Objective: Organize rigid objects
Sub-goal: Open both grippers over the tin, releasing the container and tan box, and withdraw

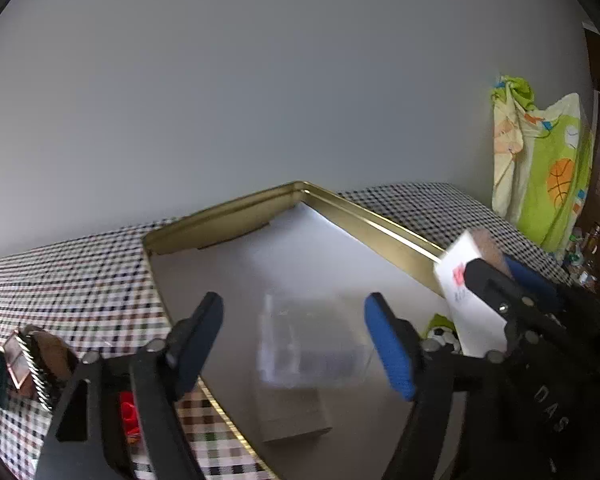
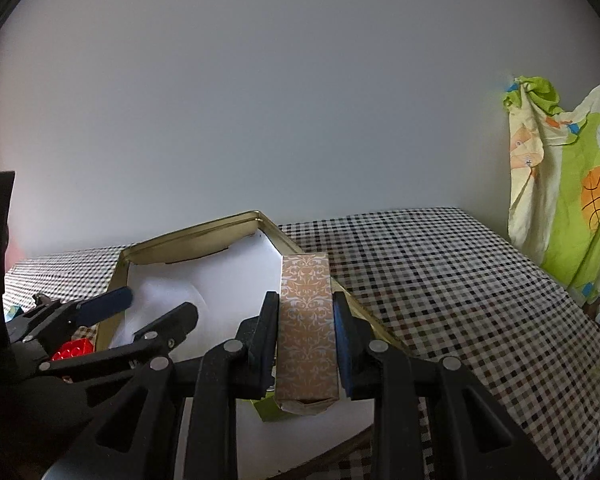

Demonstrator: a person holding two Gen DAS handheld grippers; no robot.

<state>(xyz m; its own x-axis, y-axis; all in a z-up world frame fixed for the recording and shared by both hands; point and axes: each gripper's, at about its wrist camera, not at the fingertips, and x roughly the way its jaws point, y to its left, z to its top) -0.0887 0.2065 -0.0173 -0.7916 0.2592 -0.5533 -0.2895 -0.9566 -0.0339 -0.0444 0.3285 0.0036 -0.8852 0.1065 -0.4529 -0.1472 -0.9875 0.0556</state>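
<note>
Patterned box (image 2: 307, 328) sits clamped between the pads of my right gripper (image 2: 306, 340), its long axis running straight ahead along the fingers, far end raised above the near right rim of the gold tray (image 1: 380, 226). That tray lies ahead and to my left, so the box has to travel leftward and down to land on its white floor. My left gripper (image 1: 296, 340) hovers over the tray with its jaws spread apart and nothing pressed between them; a blurred clear case (image 1: 308, 344) lies on the tray floor beneath. Checked cloth (image 2: 460, 280) covers the table around the tray, and a red object (image 2: 70, 350) lies outside its left wall.
</note>
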